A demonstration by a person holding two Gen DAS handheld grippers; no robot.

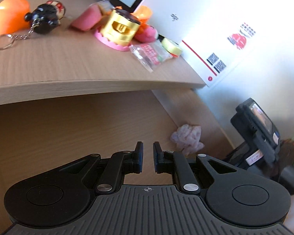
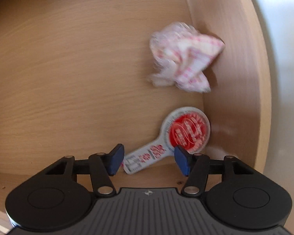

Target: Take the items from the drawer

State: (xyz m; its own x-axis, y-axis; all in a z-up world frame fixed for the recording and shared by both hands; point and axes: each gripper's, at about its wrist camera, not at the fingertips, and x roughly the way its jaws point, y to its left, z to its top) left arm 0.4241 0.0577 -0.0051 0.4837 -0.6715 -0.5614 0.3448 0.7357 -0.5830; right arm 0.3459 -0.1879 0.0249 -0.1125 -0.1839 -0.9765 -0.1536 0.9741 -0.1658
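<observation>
The open wooden drawer (image 2: 68, 78) holds a crumpled pink-and-white wrapper (image 2: 184, 56) against its right wall and a white paddle-shaped tag with a red round print (image 2: 186, 131). My right gripper (image 2: 149, 160) is open low in the drawer, its blue pads on either side of the tag's handle, apart from it. My left gripper (image 1: 148, 156) hovers over the drawer floor, shut down to a narrow slit with nothing in it. From the left wrist the wrapper (image 1: 188, 137) lies just right of its fingers.
Above the drawer, the desk top (image 1: 68, 62) carries an orange toy (image 1: 7, 15), a black keychain figure (image 1: 45, 17), a gold tin (image 1: 121, 27) on a pink tray, pink items, a clear packet (image 1: 149, 54) and a tape roll (image 1: 171, 47). The right gripper's body (image 1: 258, 129) stands at right.
</observation>
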